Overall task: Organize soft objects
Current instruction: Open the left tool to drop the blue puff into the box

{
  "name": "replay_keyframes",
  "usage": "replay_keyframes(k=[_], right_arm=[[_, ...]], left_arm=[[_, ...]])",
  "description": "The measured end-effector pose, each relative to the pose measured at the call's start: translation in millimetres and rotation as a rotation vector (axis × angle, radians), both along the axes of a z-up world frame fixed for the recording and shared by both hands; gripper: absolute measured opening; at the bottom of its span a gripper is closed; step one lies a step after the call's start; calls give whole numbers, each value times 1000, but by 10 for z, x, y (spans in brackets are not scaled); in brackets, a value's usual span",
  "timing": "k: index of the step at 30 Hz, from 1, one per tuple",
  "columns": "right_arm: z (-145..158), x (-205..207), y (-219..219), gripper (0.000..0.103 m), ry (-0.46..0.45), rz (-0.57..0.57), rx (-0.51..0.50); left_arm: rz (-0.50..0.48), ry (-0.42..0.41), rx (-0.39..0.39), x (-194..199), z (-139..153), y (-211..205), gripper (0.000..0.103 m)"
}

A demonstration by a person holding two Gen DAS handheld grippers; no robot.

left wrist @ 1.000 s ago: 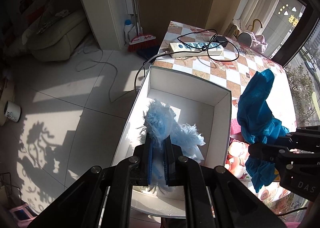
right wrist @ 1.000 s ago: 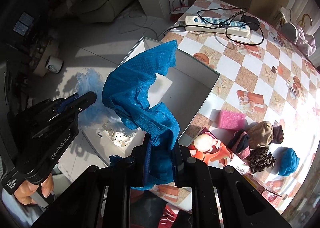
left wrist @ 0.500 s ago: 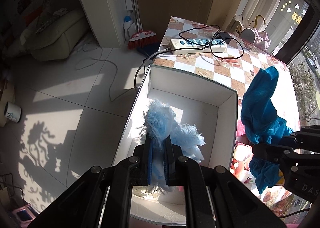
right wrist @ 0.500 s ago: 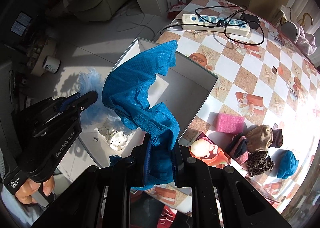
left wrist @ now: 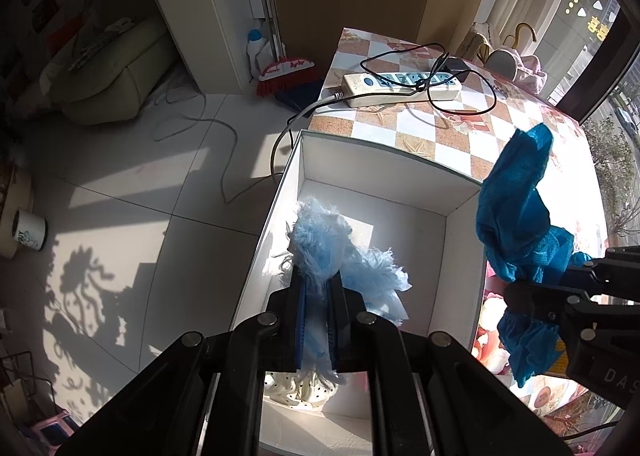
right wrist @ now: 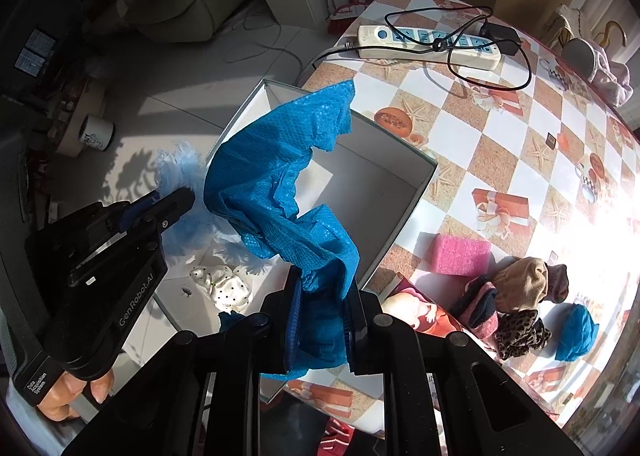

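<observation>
My left gripper [left wrist: 317,288] is shut on a fluffy light-blue soft item [left wrist: 320,248] and holds it above the open white box [left wrist: 460,256]. It also shows in the right wrist view [right wrist: 176,202]. My right gripper [right wrist: 324,288] is shut on a bright blue crinkled cloth [right wrist: 276,180], held above the box's right wall [right wrist: 404,228]. The cloth also shows in the left wrist view [left wrist: 516,216]. A white dotted soft item [right wrist: 224,284] lies in the box's near end.
On the checkered table [right wrist: 520,160] lie a pink sponge [right wrist: 462,256], a pile of socks [right wrist: 516,304], a blue bundle [right wrist: 576,332] and a power strip with cable [right wrist: 428,44]. The box overhangs the table's left edge above the tiled floor [left wrist: 140,216].
Both grippers have risen a little, so the box looks smaller and farther. Both holds are unchanged.
</observation>
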State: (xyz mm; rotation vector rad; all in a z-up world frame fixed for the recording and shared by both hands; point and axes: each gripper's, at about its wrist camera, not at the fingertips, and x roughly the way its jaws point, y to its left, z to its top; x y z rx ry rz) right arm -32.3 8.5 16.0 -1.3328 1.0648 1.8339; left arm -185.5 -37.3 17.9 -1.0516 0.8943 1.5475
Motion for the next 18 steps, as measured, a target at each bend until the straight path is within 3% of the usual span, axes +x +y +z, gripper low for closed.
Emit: replay_keyframes(k=[18], right_arm=[[-143,-55,159,19,-25,-31,-15]], left_arm=[[-42,22,-27,67,-122,194,10]])
